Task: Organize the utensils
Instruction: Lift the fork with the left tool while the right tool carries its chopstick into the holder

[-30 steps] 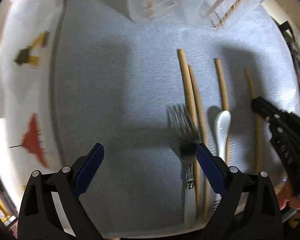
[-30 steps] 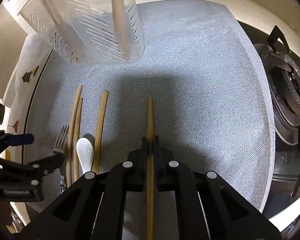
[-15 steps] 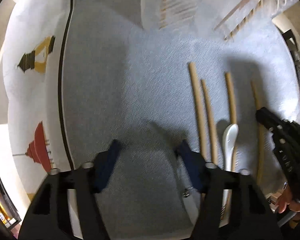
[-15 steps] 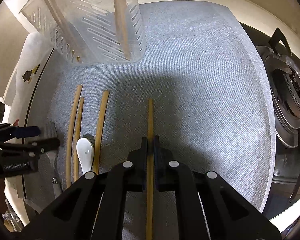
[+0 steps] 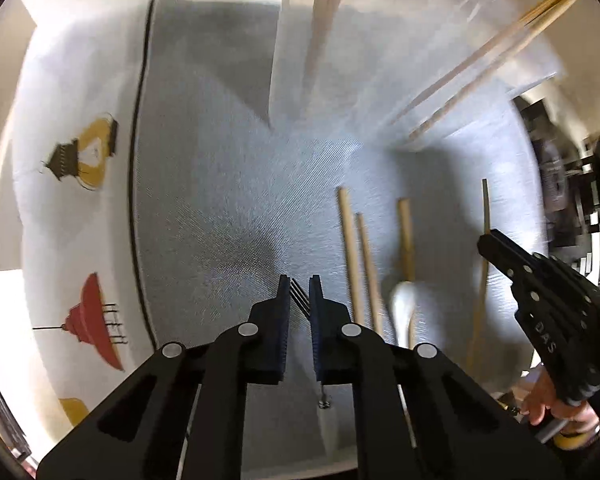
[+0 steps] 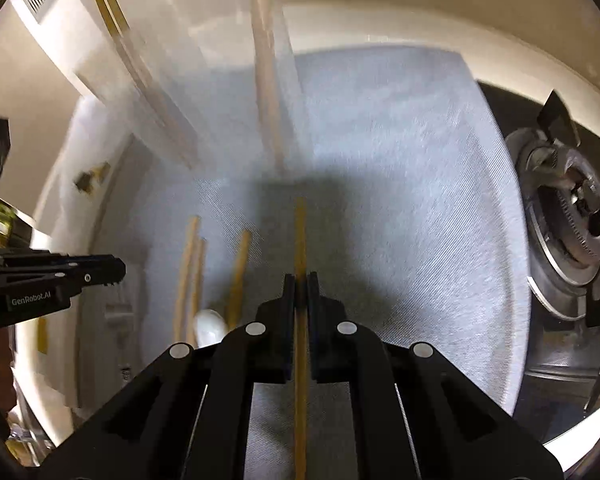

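**Both Tongs Loaded: Fork Left, Chopstick Right**

The left tongs are clenched on a metal fork with a pale handle; the tines project just beyond the blue pads, and the handle end shows below them. The fork is stiff and smooth, so it is judged liable to pivot or slip when gripped across the narrow neck; a hold nearer the handle's middle would balance better.

To the right of the fork, on the grey woven mat covering the surface, lie two tan wooden chopsticks side by side, then a third tan chopstick whose near end touches or overlaps a white ceramic spoon. The spoon is judged brittle and glazed-slick; take it by the handle and set it down gently.

Furthest right, the right tongs are clenched on a slender tan wooden chopstick at about mid-length, its tip pointing forward. It is light and rigid, but its narrow shaft can twist between the pads.

Beyond the mat stands a clear slotted plastic utensil holder, blurred, with chopsticks already inside. A gas burner sits right of the mat
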Tool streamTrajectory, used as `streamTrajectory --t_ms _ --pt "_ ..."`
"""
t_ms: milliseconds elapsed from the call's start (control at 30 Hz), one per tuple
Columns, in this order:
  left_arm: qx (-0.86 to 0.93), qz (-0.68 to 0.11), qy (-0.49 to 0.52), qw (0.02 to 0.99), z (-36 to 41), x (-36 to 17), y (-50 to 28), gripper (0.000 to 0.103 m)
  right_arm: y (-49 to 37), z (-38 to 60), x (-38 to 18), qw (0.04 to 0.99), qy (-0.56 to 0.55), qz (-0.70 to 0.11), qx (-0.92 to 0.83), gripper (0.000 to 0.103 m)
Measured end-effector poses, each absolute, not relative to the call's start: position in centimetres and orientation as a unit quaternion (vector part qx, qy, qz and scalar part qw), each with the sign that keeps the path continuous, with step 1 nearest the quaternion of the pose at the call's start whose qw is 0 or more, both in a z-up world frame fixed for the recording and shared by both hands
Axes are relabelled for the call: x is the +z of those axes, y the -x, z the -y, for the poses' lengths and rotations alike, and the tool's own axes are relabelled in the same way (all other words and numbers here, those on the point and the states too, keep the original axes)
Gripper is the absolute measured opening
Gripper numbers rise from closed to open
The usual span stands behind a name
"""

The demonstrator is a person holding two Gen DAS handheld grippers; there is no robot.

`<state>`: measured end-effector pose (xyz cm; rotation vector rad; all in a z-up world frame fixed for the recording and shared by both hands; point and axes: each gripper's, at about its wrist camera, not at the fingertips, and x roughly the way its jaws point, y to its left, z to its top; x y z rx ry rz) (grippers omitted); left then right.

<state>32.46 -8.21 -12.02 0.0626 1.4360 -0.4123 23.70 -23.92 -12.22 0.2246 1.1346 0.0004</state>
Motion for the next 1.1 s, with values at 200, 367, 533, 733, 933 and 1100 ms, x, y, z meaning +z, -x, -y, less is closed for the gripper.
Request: streamTrajectory --t_ms 200,367,533,733,933,1100 --pt "-0.219 -0.604 -0.003 0.766 5.8 -7.2 -31.2 0.006 -22.1 24.4 -9.0 0.858 -0.112 -0.501 0.014 0.006" --pt "-0.236 -0.567 -0.002 0.789 6.4 -4.2 -28.3 0.004 -21.2 24.1 -6.3 0.878 -0.091 -0.471 0.017 0.006" --pt "-0.24 -0.532 -0.009 0.812 6.6 -2.8 -28.1 0.001 -20.8 24.3 -3.9 0.89 -0.09 -0.447 0.017 0.006" --pt "-0.237 -0.514 0.0 0.824 7.0 -0.7 -27.9 0.001 -21.1 24.0 -2.1 0.901 -0.089 -0.425 0.02 0.006" --pt "-0.25 -0.5 0.02 0.829 6.9 1.6 -28.3 0.001 -21.5 23.3 1.2 0.917 -0.089 -0.387 0.035 0.006" --pt "-0.276 -0.469 0.04 0.838 7.0 5.7 -28.8 0.001 -22.0 22.9 4.8 0.933 -0.073 -0.349 0.039 0.006"
